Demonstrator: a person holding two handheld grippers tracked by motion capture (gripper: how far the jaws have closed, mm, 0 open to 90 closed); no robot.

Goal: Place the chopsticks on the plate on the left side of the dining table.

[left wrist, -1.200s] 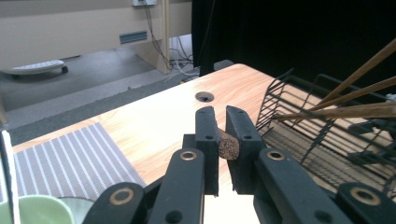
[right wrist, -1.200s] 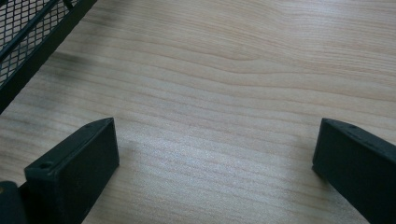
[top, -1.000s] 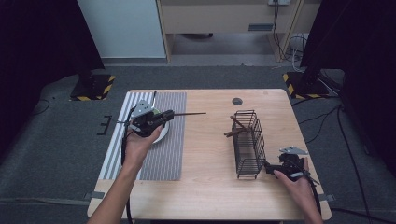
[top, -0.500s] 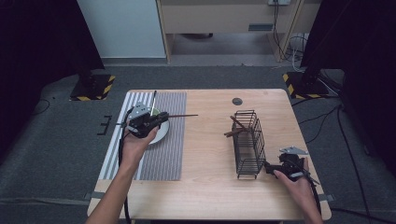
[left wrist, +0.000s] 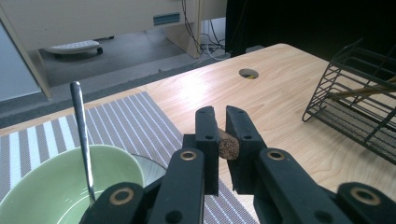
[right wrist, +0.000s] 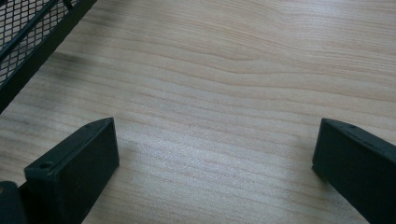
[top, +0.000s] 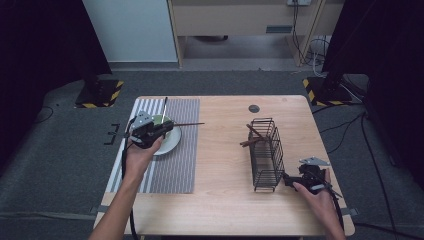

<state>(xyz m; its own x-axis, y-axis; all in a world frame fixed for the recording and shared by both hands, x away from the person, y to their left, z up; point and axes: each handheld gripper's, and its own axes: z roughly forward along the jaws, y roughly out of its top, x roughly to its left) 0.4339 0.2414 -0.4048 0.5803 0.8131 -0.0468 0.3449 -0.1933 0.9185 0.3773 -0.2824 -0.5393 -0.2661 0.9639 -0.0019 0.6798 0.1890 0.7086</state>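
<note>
**Inspector A:** High view first. The left gripper [top: 167, 126] is held over the green bowl [top: 161, 122], which sits on a white plate [top: 171, 141] on the striped placemat [top: 172, 165]. A thin brown stick [top: 186, 124] runs out of its jaws toward the table's [top: 220, 200] middle. A metal utensil handle [top: 164, 107] rises from the bowl.

**Inspector B:** And the right side?

**Inspector A:** The right gripper [top: 289, 179] rests low at the near end of the black wire basket [top: 266, 150]; brown sticks [top: 254, 136] lie inside it.

**Inspector B:** Left gripper view?

**Inspector A:** Jaws pinched on the stick's brown, cork-like end [left wrist: 229, 144]. Bowl [left wrist: 56, 186] below left, with the utensil [left wrist: 83, 135] leaning in it. Basket [left wrist: 359, 93] at right, well apart.

**Inspector B:** Right gripper view?

**Inspector A:** Jaws spread wide over bare wood [right wrist: 224, 93], holding nothing. The basket's mesh corner [right wrist: 32, 28] is at upper left.
</note>
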